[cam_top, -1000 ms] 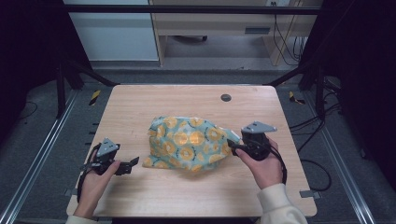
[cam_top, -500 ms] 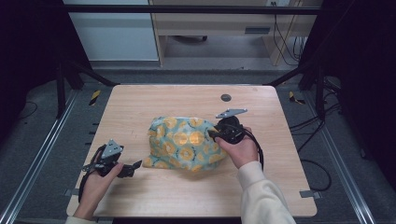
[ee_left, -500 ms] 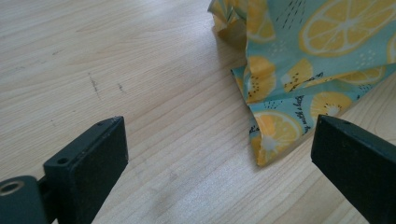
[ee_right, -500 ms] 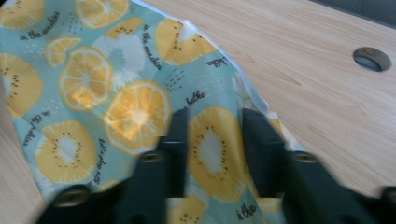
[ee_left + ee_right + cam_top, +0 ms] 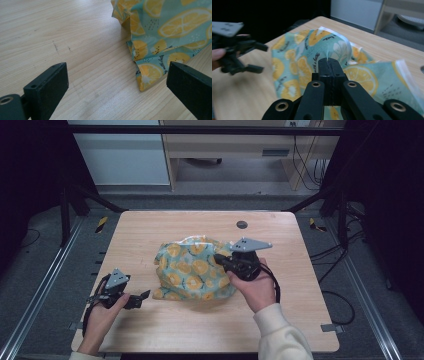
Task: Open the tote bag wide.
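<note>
- High view: a crumpled teal cloth printed with yellow lemon slices lies bunched in the middle of the light wooden table, with the right gripper at its right side and the left gripper resting on the table just left of the cloth's near-left corner.
- Right gripper view: the jaws have just been closing and now stand pressed together on a raised fold of the cloth, which stands up in a thin ridge above them.
- Risk, as I judge it: the pinch looks to take only a narrow edge of fabric, so a quick lift or pull could let the fold slide out and the cloth drop back in a heap.
- Left gripper view: the left gripper stands wide open and holds nothing; the cloth's near corner lies between its jaws but nearer the right-hand one, untouched.
- Risk: if this gripper closes as it stands, it may catch only the tip of the corner or miss it, since the corner sits off centre.
- Risk: with just one side held, pulling the cloth could drag the whole bundle across the table instead of spreading it.
- The small dark round insert at the far side lies well apart from the cloth and looks to be no hindrance.
</note>
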Motion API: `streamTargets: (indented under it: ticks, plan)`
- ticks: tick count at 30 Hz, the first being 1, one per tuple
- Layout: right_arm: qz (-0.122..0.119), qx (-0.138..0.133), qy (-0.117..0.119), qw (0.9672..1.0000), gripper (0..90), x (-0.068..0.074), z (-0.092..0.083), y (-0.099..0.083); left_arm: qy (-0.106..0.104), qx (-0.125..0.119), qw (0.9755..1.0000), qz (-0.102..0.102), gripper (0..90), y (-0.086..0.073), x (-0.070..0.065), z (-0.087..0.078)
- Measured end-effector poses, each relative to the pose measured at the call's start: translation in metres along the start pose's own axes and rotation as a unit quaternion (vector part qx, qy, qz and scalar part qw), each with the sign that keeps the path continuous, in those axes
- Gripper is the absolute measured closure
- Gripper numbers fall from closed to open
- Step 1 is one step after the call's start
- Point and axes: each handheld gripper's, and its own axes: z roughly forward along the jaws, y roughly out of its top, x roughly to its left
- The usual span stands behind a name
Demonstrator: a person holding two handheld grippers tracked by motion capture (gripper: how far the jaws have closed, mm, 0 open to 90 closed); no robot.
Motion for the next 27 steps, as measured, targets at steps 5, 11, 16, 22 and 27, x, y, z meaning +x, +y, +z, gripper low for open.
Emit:
streamTargets:
  ticks: [5, 11, 16, 22, 27]
  plan:
    - [-0.016, 0.005, 0.044, 0.9989, 90.0, 0.036, -0.012, -0.033, 0.003, -0.004, 1.0, -0.001, 3.7, -0.001, 0.0, -0.003]
    - [-0.017, 0.038, 0.062, 0.9972, 90.0, 0.053, -0.008, -0.075, 0.005, -0.013, 0.9999, -0.004, 4.0, -0.001, 0.0, -0.009]
    - [-0.002, 0.067, 0.067, 0.9955, 89.6, 0.05, 0.002, -0.107, 0.008, -0.017, 0.9998, -0.011, 6.1, 0.0, 0.004, -0.015]
    - [0.006, 0.077, 0.064, 0.9949, 89.6, 0.044, 0.007, -0.114, 0.008, -0.022, 0.9996, 0.013, 8.3, 0.034, 0.002, -0.025]
    - [0.008, 0.08, 0.063, 0.9948, 89.5, 0.044, 0.011, -0.118, -0.008, -0.012, 0.9993, 0.033, 8.4, 0.063, -0.001, -0.021]
